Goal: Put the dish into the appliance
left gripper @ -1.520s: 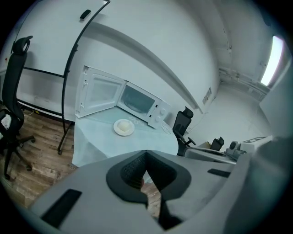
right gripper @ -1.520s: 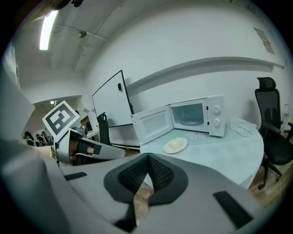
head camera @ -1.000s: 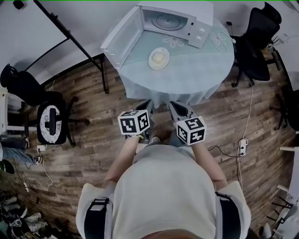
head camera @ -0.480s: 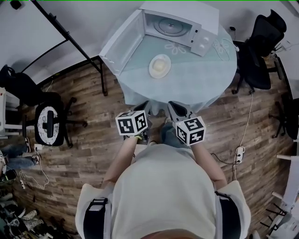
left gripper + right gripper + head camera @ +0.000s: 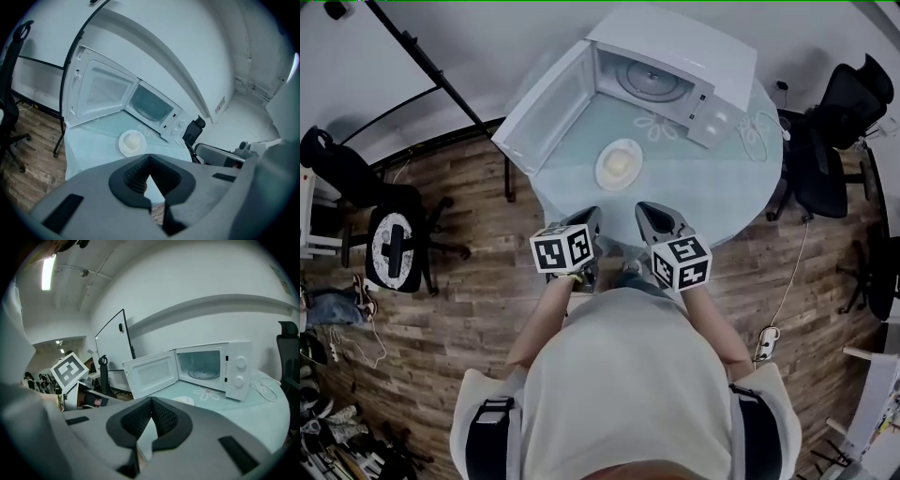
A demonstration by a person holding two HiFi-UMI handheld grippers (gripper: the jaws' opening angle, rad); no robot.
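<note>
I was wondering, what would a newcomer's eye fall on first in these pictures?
Most likely the white microwave at the far side of the round table, its door swung wide open and only the turntable inside. In front of it, mid-table, sits a white dish with something pale on it. The left gripper and right gripper hover at the table's near edge, both shut and empty.

soft, cool, even indoor light with faint shadows; a ceiling strip lamp (image 5: 47, 273) glares in the right gripper view, fisheye bending and dark corners throughout, close foreground blurred.
</note>
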